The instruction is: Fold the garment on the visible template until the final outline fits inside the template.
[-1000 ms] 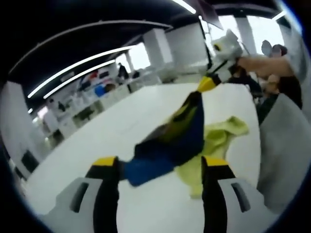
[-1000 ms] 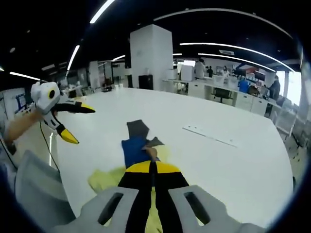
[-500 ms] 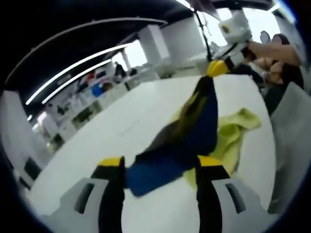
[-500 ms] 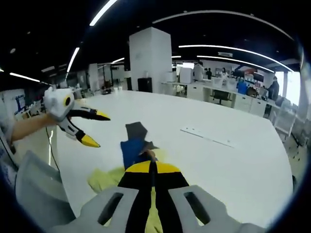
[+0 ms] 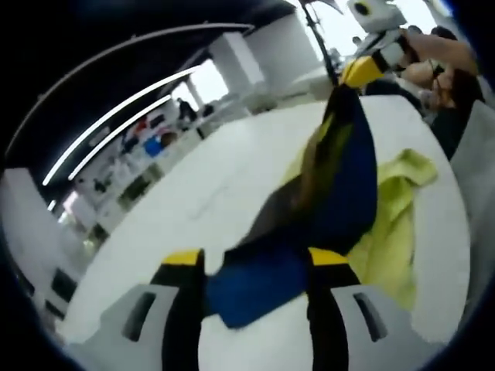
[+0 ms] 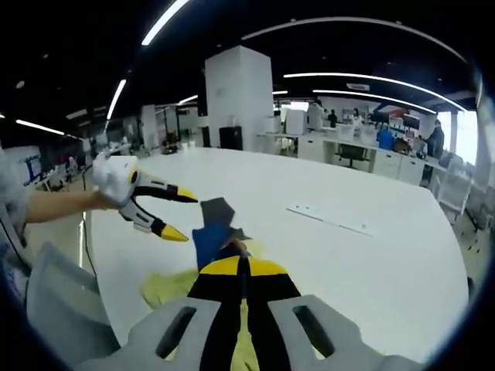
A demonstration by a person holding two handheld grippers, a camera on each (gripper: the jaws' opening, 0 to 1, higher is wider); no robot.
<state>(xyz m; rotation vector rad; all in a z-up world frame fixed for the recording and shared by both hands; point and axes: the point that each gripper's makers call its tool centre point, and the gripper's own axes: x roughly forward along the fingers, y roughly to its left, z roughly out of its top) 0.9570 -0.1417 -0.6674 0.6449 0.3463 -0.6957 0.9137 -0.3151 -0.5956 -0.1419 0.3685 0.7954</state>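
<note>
Right gripper (image 6: 242, 267): its yellow-tipped black jaws are pressed together on a fold of the blue, dark grey and yellow-green fabric garment (image 6: 215, 232), raised above the white table (image 6: 371, 255). In the left gripper view the same tool (image 5: 362, 71) sits high at the top right, with a bare forearm behind it and the cloth hanging from its tip.

Left gripper (image 5: 254, 261): jaws spread wide, nothing between them gripped; the blue corner of the garment (image 5: 340, 185) lies just ahead of and between the tips. In the right gripper view it (image 6: 172, 212) hovers off the table, just left of the garment, pointing toward it, on an outstretched forearm coming in from the left edge.

Garment: one end lifted, stretched in a slanting band; its lower blue end and yellow-green part rest on the table.

Template: I cannot tell an outline on the tabletop.
</note>
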